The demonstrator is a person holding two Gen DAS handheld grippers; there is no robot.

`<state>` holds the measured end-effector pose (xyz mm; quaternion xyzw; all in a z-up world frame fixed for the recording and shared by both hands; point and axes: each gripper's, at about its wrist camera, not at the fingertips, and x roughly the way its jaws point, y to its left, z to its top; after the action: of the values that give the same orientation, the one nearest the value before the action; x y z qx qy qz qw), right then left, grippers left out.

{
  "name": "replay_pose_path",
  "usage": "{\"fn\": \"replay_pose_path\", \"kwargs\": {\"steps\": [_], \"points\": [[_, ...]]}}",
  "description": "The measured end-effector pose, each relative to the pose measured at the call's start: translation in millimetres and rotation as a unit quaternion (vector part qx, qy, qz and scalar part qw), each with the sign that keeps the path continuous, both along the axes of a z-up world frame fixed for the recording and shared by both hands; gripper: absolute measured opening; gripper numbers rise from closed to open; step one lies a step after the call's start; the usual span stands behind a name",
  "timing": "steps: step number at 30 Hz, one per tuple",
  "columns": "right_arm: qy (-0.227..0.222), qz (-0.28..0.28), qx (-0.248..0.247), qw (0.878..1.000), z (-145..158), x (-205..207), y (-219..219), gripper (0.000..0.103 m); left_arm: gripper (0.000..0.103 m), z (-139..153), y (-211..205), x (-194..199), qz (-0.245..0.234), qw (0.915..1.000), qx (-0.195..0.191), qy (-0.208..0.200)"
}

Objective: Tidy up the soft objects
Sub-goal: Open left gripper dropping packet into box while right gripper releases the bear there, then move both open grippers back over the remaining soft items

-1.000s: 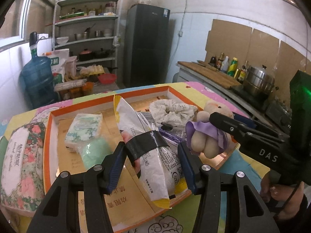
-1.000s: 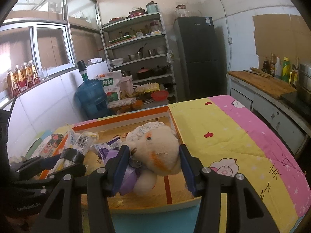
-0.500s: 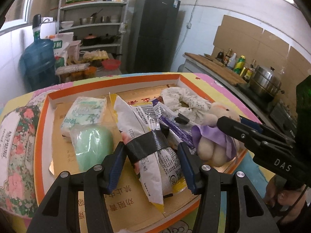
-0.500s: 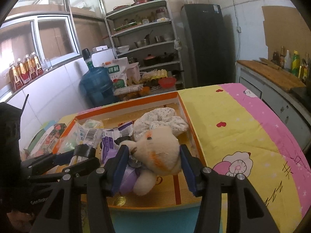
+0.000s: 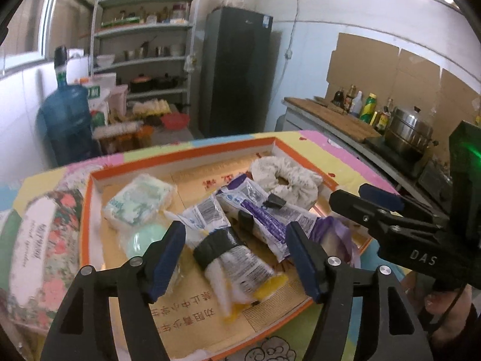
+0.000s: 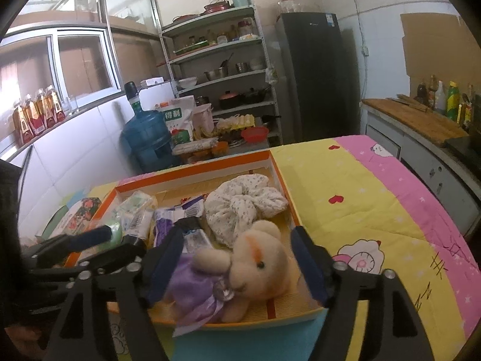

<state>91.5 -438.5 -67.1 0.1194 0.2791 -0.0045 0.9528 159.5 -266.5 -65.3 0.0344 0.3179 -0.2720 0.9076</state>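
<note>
A shallow orange-rimmed tray on the table holds the soft things. A bundle of white packets bound with black tape lies flat in it between the fingers of my left gripper. Its jaws are opening and the pads stand clear of the bundle. A cream plush toy in a purple dress lies on its side at the tray's near right corner. My right gripper straddles it with opening jaws, pads off it. A white floral cloth ring lies behind the toy.
The tray also holds a tissue pack, a pale green soft lump and purple-and-white packets. A floral tissue box lies left of the tray. Yellow-pink blanket covers the table on the right. Shelves, a water jug and a fridge stand beyond.
Both pairs of jaws have widened. The taped bundle has dropped from upright to flat in the tray, and the plush toy has tipped over onto its side.
</note>
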Motion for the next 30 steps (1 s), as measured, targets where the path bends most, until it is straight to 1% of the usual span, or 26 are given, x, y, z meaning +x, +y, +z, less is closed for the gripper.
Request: {"fn": "replay_pose_path", "kwargs": {"steps": [7, 12, 16, 21, 30], "points": [[-0.014, -0.009, -0.006, 1.0, 9.1, -7.2, 3.7, 0.076, 0.071, 15.3, 14.6, -11.3, 0.006, 0.9998, -0.008, -0.018], [-0.043, -0.027, -0.024, 0.998, 25.9, -18.9, 11.3, 0.076, 0.071, 28.1, 30.8, -21.4, 0.016, 0.999, -0.018, -0.039], [-0.069, -0.033, -0.04, 0.996, 42.0, -29.2, 22.9, 0.076, 0.071, 38.9, 45.3, -31.4, 0.027, 0.9974, -0.018, -0.064], [-0.08, -0.02, -0.045, 0.996, 56.0, -33.5, 42.9, 0.076, 0.071, 48.6, 65.7, -44.3, 0.045, 0.9953, -0.015, -0.084], [-0.086, 0.014, -0.047, 0.995, 69.7, -35.9, 85.3, 0.076, 0.071, 61.8, 112.9, -61.0, 0.086, 0.9912, -0.021, -0.098]]}}
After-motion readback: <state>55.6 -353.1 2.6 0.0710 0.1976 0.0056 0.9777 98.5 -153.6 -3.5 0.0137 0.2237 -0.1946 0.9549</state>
